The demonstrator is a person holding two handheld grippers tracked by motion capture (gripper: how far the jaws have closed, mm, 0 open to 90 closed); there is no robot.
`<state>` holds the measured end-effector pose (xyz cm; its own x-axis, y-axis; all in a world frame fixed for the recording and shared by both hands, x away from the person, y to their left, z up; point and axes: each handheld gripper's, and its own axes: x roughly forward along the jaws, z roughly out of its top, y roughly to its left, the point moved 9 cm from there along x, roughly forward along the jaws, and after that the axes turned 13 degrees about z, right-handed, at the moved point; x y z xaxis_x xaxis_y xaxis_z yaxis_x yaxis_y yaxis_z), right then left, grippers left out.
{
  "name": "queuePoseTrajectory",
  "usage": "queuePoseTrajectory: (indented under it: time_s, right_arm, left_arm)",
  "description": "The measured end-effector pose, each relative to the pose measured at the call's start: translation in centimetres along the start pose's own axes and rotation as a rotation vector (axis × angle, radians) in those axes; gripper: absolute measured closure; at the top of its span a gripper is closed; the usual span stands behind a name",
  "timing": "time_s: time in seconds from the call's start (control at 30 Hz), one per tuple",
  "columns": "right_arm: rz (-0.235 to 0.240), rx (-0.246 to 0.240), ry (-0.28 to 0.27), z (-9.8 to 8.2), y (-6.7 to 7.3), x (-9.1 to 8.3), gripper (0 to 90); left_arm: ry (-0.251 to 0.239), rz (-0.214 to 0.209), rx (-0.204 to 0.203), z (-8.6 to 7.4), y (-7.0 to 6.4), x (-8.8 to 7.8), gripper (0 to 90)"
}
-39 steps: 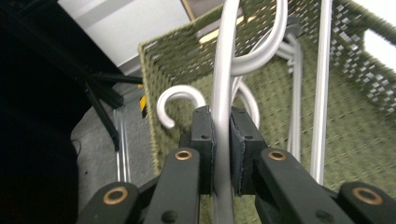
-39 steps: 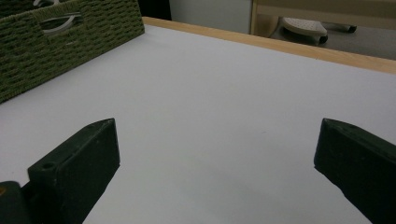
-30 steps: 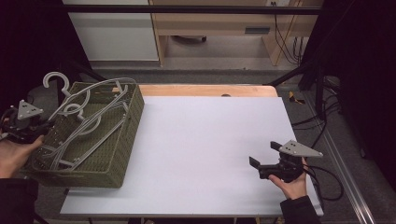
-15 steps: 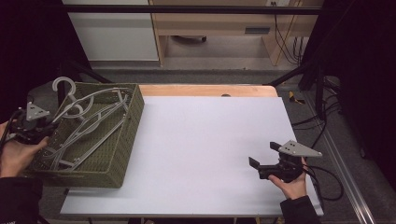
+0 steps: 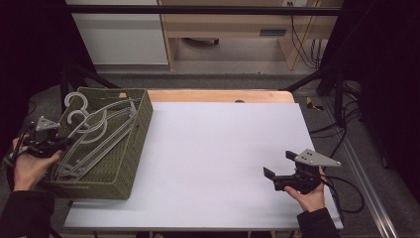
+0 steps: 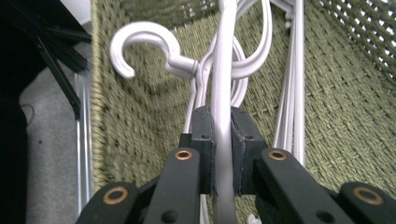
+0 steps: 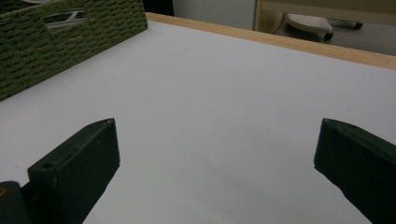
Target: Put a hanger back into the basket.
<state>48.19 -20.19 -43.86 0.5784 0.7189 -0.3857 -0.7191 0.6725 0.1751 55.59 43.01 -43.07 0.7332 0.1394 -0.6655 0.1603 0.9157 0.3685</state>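
The left tool (image 5: 55,144) sits at the near left corner of the green woven basket (image 5: 130,148), held in the person's left hand (image 5: 27,168), and its jaws are clamped on a white plastic hanger (image 6: 223,93). In the left gripper view the hanger's thin bar runs straight up between the two black pads (image 6: 203,140), which press on it from both sides; just beyond the tips the bar meets a bundle of other white hangers (image 6: 292,93), and a curled hook (image 6: 144,49) stands ahead of the tool and to the left of the gripped bar. The basket's woven wall rises around the tool on both sides, so the hanger lies inside the basket, with hooks (image 5: 79,106) poking over the far left rim in the high view. The basket rests on the left edge of the white desk (image 5: 223,148), overhanging it slightly. The right tool (image 5: 280,171) is well apart from all this, low over the near right part of the desk in the right hand (image 5: 309,196); its jaws stand wide apart with bare desk between them, and the basket's corner (image 7: 70,42) shows far ahead to its left.
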Motion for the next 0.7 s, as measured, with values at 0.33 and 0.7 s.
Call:
queuePoseTrajectory:
  time_s: [0.33,0.7]
  right_arm:
    - [0.003,-0.007,0.002,0.0,0.0,-0.1,0.6]
    - [0.003,-0.007,0.000,0.0,0.0,-0.2,0.7]
  left_arm:
    - [0.153,0.024,0.100,-1.2,-1.1,1.4,76.7]
    - [0.014,0.001,0.019,-0.2,-0.9,0.2,58.9]
